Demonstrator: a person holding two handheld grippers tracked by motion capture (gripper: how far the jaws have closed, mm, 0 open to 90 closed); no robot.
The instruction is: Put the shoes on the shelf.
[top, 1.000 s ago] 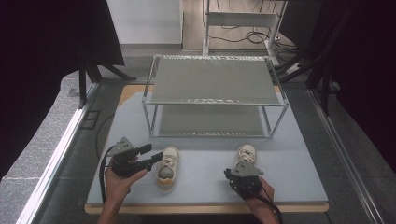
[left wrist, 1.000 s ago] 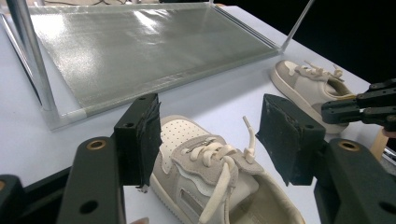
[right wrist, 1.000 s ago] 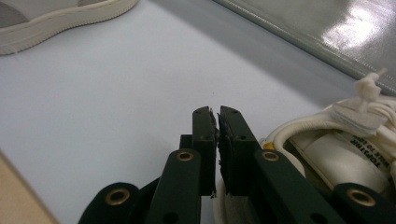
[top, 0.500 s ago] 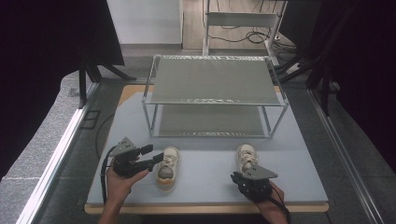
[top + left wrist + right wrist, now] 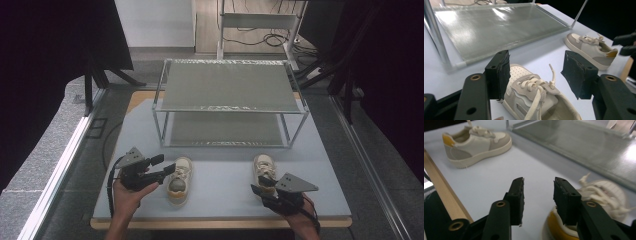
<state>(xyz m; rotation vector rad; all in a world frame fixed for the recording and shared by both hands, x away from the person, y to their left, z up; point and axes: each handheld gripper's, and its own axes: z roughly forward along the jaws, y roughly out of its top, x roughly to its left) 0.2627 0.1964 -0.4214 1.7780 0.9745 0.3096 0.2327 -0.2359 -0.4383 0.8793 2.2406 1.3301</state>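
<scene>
From above we see one two-shelf rack [image 5: 231,105] on the table [image 5: 220,200] and two shoes before it. The left gripper [image 5: 167,172] stands wide around the left shoe [image 5: 178,180], pads apart from it. The right gripper view shows the right gripper [image 5: 537,200], jaws just opening with nothing between them, beside the right shoe's [image 5: 263,170] yellow heel.

Two-tier metal rack [image 5: 230,90] on pale blue table [image 5: 220,205], cables on floor [image 5: 255,37] behind
</scene>
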